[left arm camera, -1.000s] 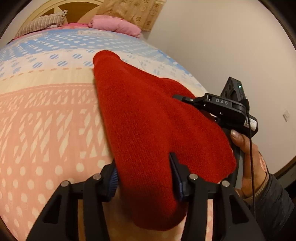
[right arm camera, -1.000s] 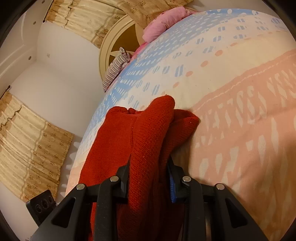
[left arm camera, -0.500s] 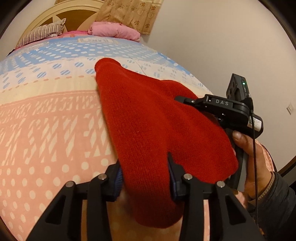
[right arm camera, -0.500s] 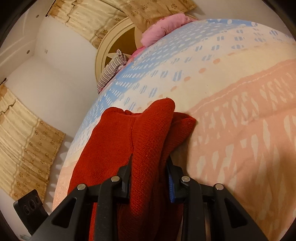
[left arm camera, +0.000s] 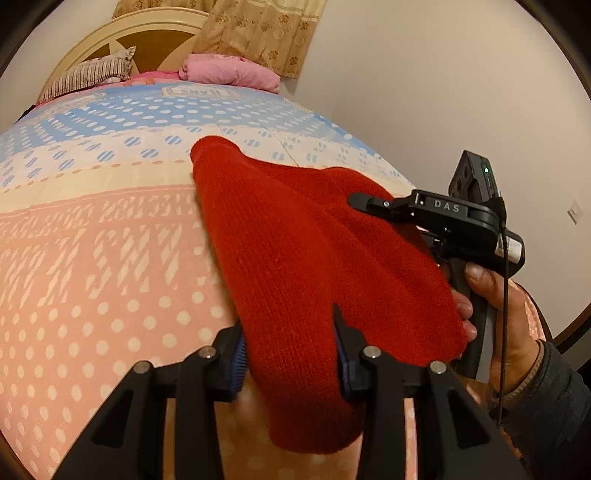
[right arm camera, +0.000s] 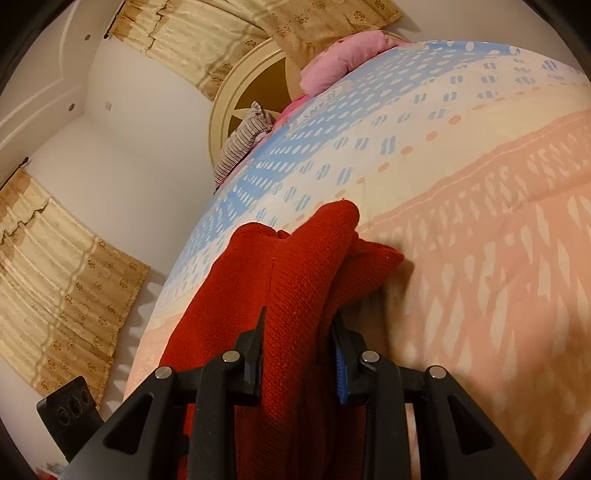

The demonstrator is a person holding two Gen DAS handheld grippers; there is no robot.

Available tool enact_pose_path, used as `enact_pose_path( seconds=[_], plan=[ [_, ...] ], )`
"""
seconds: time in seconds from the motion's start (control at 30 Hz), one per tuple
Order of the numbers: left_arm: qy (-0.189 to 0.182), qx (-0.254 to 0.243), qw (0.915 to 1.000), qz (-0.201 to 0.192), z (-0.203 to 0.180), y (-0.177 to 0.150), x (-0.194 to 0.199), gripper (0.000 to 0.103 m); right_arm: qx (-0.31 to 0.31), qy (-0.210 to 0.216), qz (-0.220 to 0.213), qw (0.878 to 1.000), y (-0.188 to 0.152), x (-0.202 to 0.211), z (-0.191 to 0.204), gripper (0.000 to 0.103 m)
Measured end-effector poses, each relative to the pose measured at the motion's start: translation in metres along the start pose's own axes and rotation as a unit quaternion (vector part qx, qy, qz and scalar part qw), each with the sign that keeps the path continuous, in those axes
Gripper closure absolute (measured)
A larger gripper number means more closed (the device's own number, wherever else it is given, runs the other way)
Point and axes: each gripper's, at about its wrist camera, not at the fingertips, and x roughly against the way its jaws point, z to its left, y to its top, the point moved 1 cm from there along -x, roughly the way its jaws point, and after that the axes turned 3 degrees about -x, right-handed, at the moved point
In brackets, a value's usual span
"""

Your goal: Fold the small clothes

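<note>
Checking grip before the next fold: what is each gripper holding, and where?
Both grip the red knit garment: the left gripper at its near edge, the right gripper on a bunched fold.

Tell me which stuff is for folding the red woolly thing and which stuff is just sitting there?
For the job:
- red knitted garment
- left gripper, shut on it
- right gripper, shut on it
- patterned pink-and-blue bedspread beneath

Just there:
- pink pillow
- striped pillow
- beige flowered curtain
- cream round headboard
</note>
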Motion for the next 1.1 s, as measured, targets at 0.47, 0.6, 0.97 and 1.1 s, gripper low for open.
enact_pose_path(
  seconds=[0.47,0.6,0.97,1.1],
  plan=[
    [0.009,0.011,0.9995,-0.028,0.015,-0.013,0.039,0.064,0.0,0.057,0.022,0.998,-0.028,-0.015,0.036,0.074],
    [0.017,0.011,0.9991,-0.036,0.017,-0.018,0.054,0.064,0.003,0.074,0.032,0.997,-0.036,-0.024,0.049,0.074],
    [0.033,0.011,0.9982,-0.048,0.029,-0.032,0.081,0.064,0.02,0.106,0.064,0.992,-0.058,-0.047,0.086,0.074],
    [0.038,0.014,0.9978,-0.052,0.033,-0.039,0.09,0.064,0.026,0.112,0.071,0.991,-0.065,-0.052,0.097,0.074]
  ],
)
